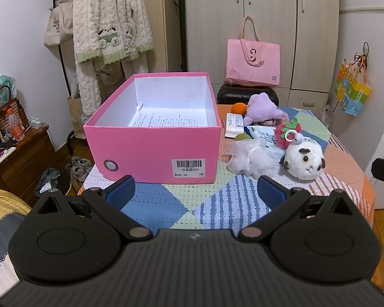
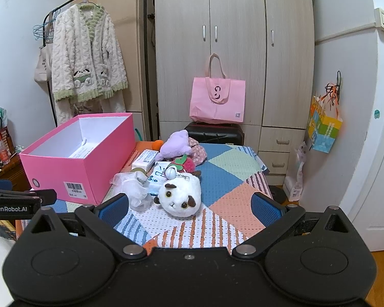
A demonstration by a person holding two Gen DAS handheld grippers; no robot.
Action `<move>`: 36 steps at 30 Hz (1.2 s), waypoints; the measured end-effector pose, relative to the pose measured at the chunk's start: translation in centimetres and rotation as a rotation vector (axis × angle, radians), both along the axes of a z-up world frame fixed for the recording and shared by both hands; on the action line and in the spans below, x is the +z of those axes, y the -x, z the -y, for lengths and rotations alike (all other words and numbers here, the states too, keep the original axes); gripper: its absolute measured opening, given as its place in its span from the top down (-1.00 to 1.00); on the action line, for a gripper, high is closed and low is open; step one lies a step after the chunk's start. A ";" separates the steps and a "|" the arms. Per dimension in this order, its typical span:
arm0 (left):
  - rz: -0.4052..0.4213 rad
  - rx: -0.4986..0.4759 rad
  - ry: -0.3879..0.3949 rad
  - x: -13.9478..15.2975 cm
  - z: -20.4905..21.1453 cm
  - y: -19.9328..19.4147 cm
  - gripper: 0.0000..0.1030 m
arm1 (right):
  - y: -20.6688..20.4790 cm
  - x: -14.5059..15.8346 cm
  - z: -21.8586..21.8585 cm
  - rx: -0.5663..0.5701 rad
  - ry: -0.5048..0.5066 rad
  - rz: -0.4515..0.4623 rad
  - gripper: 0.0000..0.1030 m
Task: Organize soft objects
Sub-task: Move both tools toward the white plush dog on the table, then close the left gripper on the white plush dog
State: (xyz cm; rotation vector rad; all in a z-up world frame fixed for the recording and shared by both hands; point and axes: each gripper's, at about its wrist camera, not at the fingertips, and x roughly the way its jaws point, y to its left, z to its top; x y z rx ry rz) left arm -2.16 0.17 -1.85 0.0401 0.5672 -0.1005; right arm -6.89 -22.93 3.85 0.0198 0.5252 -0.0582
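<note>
An open pink box [image 1: 153, 143] with a paper sheet inside stands on the patchwork table; it also shows in the right wrist view [image 2: 76, 163]. Right of it lie a white plush animal [image 1: 304, 162] [image 2: 179, 198], a white mesh bath puff [image 1: 253, 160] [image 2: 134, 188], a red strawberry plush [image 1: 286, 130] [image 2: 185, 165] and a purple plush [image 1: 262, 108] [image 2: 176, 144]. My left gripper [image 1: 195, 192] is open and empty just before the box. My right gripper [image 2: 190, 208] is open and empty, close in front of the white plush.
A tissue pack [image 1: 234, 125], an orange [image 1: 238, 108] and papers [image 1: 265, 134] lie among the toys. A pink tote bag [image 1: 252, 61] sits on a black suitcase behind the table. A clothes rack with a robe [image 1: 110, 25] stands at the left. The table edge [image 1: 368, 199] drops off at right.
</note>
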 end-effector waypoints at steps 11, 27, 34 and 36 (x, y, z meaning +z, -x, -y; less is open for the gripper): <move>-0.003 -0.003 0.001 -0.2 0.0 0.1 -1.00 | 0.1 0.1 0.2 -0.003 0.000 0.000 -1.00; 0.053 -0.114 0.050 2.1 1.4 -1.3 -1.00 | -0.8 0.1 1.7 0.029 0.068 0.056 -1.00; 0.071 -0.254 0.044 1.9 5.2 -4.2 -1.00 | -3.1 -2.8 4.8 0.172 -0.063 0.136 -1.00; 0.064 -0.286 0.025 1.2 6.5 -5.3 -1.00 | -4.7 -4.1 5.4 0.185 -0.076 0.097 -1.00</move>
